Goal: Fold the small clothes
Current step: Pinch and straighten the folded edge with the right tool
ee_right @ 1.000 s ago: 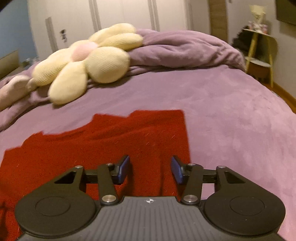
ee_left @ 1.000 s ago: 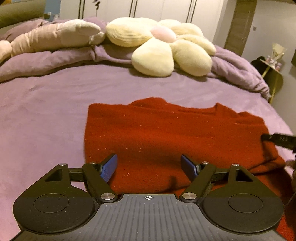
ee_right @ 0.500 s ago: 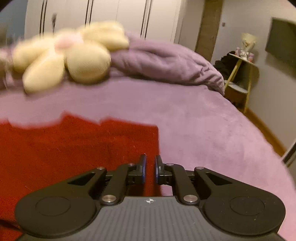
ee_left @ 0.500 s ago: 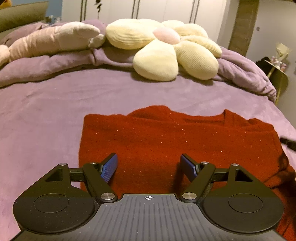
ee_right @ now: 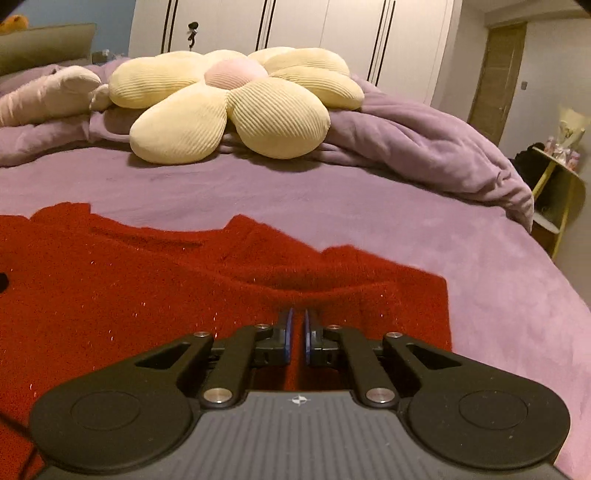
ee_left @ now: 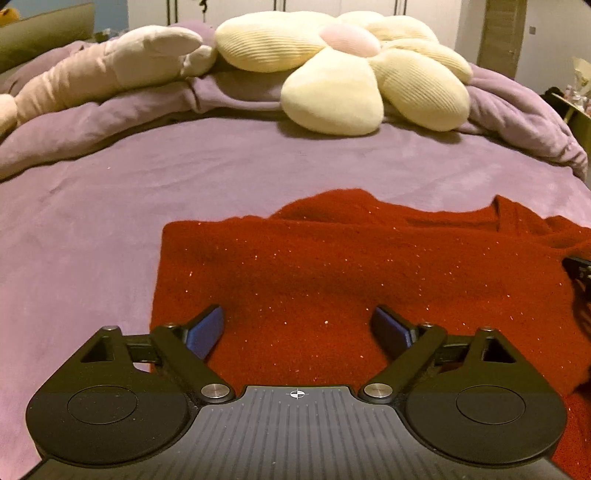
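Right wrist view: right gripper (ee_right: 296, 328) is pinched narrow on the red sweater (ee_right: 147, 288), which stretches sideways across the bed (ee_right: 369, 199); left gripper (ee_left: 297, 326) hovers wide over its left part.

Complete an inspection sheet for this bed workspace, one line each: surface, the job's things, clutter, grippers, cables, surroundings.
Surface: purple bedsheet, smooth, with a bunched purple duvet at the far end.
Job's things: red knitted garment spread on the sheet, its right side rumpled into folds.
Clutter: flower-shaped cushion and a pale plush toy on the duvet.
Grippers: left gripper open above the garment; right gripper with fingers nearly together at a raised fold, grip on cloth not certain.
Cables: nothing seen.
Surroundings: white wardrobe doors, wooden door, yellow side shelf.
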Available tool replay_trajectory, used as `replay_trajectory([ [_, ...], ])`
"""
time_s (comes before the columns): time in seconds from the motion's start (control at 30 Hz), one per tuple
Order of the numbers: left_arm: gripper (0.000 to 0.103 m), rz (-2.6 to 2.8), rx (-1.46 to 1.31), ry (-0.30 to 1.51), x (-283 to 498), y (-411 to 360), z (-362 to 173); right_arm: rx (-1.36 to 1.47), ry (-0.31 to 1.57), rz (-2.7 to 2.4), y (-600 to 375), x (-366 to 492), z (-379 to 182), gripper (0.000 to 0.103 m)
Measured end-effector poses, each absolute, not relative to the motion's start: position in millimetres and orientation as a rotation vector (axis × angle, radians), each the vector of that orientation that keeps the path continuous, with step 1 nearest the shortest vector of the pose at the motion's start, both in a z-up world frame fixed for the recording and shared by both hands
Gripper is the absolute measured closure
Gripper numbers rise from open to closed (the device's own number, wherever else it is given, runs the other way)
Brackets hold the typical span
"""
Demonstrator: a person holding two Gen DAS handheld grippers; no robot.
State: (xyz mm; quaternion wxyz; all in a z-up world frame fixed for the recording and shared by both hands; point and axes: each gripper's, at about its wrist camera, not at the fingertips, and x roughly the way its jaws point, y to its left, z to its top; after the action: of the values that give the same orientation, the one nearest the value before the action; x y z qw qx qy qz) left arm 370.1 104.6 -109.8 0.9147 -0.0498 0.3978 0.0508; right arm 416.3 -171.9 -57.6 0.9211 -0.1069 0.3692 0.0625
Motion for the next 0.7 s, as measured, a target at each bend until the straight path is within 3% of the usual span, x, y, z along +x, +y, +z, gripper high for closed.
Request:
replay_trajectory([
  [0.1, 0.012, 0.104, -0.13, 0.824, 359.9, 107.2, -101.2, -0.218, 0.778, 0.138, -170.4, 410.9, -46.5, 0.096],
  [0.17, 0.012, 0.082, -0.125, 0.81, 348.6, 107.7, -96.0, -0.191, 0.774, 0.165, -170.9, 393.4, -33.3, 0.084],
  [0.2, 0.012, 0.078, -0.119, 0.802, 342.6, 107.5, -93.6, -0.175, 0.757, 0.186, -175.4, 378.8, -27.3, 0.083],
  [0.47, 0.011, 0.056, -0.152, 0.821, 317.2, 110.0, -85.9, -0.159, 0.79, 0.226, -195.2, 339.1, -36.7, 0.083],
  [0.7, 0.002, 0.033, -0.019, 0.832, 313.6, 100.2, -102.6, -0.194, 0.799, 0.214, -186.9, 344.2, -47.5, 0.083],
])
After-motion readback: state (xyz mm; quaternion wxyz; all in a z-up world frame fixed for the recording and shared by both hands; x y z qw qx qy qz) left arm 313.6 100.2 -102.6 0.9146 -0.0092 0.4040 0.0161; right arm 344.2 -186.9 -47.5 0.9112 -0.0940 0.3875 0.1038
